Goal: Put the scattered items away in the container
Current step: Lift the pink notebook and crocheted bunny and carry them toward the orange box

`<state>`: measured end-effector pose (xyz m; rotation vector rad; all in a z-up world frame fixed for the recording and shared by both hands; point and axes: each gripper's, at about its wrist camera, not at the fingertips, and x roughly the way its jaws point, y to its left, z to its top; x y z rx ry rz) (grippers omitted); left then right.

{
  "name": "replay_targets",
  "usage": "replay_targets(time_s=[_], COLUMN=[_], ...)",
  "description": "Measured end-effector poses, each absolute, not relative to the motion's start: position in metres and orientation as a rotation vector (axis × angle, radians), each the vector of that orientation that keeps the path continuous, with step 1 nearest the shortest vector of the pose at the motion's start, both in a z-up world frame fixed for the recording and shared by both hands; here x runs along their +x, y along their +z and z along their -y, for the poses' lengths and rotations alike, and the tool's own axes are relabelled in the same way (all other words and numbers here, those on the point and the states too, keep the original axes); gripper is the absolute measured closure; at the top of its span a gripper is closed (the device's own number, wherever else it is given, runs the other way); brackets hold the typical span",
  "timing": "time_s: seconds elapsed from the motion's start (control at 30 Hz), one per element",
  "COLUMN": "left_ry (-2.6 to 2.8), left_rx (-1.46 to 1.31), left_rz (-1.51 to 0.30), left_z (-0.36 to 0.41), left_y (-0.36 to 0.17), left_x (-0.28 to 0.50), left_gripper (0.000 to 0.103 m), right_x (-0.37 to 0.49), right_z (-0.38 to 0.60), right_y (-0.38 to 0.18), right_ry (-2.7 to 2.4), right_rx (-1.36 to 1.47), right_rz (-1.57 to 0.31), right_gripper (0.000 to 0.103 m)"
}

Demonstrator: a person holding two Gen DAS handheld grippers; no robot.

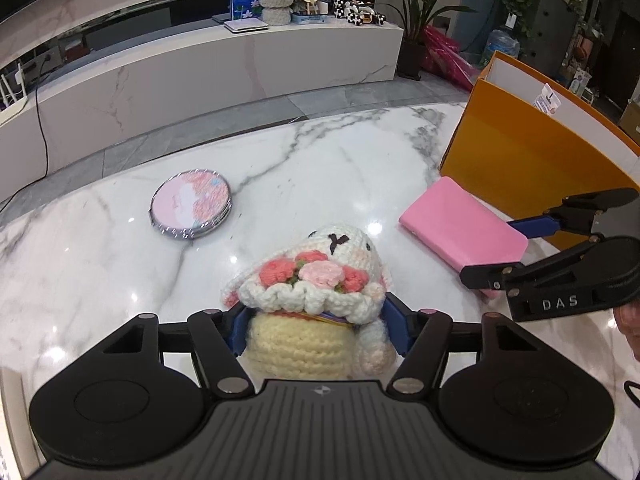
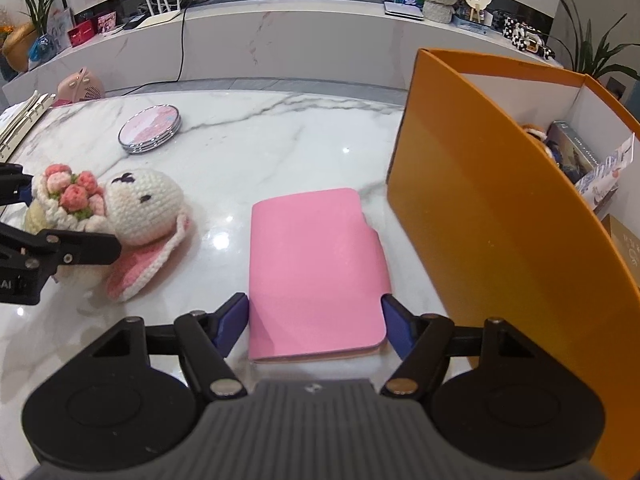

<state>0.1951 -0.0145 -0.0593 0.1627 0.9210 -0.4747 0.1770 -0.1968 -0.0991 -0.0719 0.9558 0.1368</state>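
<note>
A crocheted white bunny [image 1: 316, 280] with a pink flower bouquet lies on the marble table; it also shows in the right wrist view [image 2: 136, 208]. My left gripper [image 1: 316, 330] is shut on the bunny's cream body. A pink notebook [image 2: 316, 268] lies flat beside the orange box [image 2: 492, 216]; it also shows in the left wrist view [image 1: 460, 228]. My right gripper [image 2: 316, 328] has its blue pads against both sides of the notebook's near end. The orange box [image 1: 532, 156] stands open at the right and holds several items.
A round pink compact mirror [image 1: 191, 204] lies on the table to the far left, also in the right wrist view [image 2: 150, 128]. A ring binder [image 2: 20, 124] and a pink speaker [image 2: 80, 86] sit at the table's left edge. A white marble counter runs behind.
</note>
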Motion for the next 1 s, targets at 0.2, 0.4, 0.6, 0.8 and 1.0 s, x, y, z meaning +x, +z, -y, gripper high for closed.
replay_targets(time_s=[0.2,0.4,0.6,0.8,1.0], left_ry=[-0.428,-0.403,-0.393,-0.38,-0.36], left_rx=[0.145,0.129,0.134,0.14,0.164], left_rz=[-0.927,-0.936,-0.957,-0.956,-0.93], left_z=[0.001,-0.008,-0.014,-0.02,-0.025], left_y=[-0.059,-0.058,-0.053,-0.042,-0.019], left_x=[0.173,0.152,0.139,0.123,0.115], left_gripper=[0.028,0.029,0.03,0.031,0.031], right_x=[0.17,0.159,0.145,0.133,0.123], right_z=[0.192,0.193,0.196,0.196,0.2], right_y=[-0.098,-0.097,-0.089,-0.079,-0.062], right_ry=[0.151,0.155,0.161,0.163,0.167], right_rx=[-0.098,-0.111,-0.078,-0.071,-0.055], right_rz=[-0.97,-0.997,-1.012,-1.004,-0.982], right_gripper=[0.03,0.03,0.031,0.031,0.031])
